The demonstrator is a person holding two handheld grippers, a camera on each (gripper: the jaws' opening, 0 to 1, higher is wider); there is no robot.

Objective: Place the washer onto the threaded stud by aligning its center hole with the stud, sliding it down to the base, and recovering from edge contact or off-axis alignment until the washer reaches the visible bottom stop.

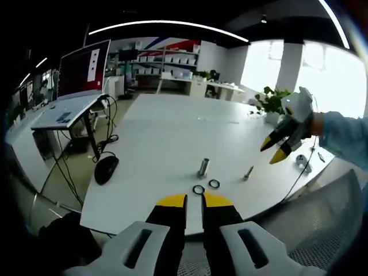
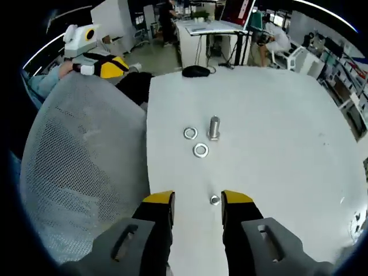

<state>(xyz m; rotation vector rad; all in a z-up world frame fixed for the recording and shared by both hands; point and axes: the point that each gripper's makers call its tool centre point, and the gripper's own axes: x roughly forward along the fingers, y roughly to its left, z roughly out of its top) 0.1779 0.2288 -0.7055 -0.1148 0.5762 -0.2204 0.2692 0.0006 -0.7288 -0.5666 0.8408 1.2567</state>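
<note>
Two washers (image 2: 200, 150) lie untouched beside the upright stud (image 2: 214, 127); right gripper (image 2: 197, 198) gapes empty, left gripper (image 1: 194, 199) nearly closed, empty. Next, likely grasping one washer.

We're in an open-plan office or lab: long white worktables (image 1: 172, 132), a red-lit monitor on a stand (image 1: 84, 68), stocked shelving (image 1: 155, 60), potted green plants (image 1: 271, 102), a grey mesh chair (image 2: 80, 161).

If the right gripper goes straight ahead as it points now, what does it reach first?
Most likely the small nut lying on the white table between the open jaws of the right gripper. Beyond it lie two washers and the upright threaded stud. Depth is unclear.
</note>
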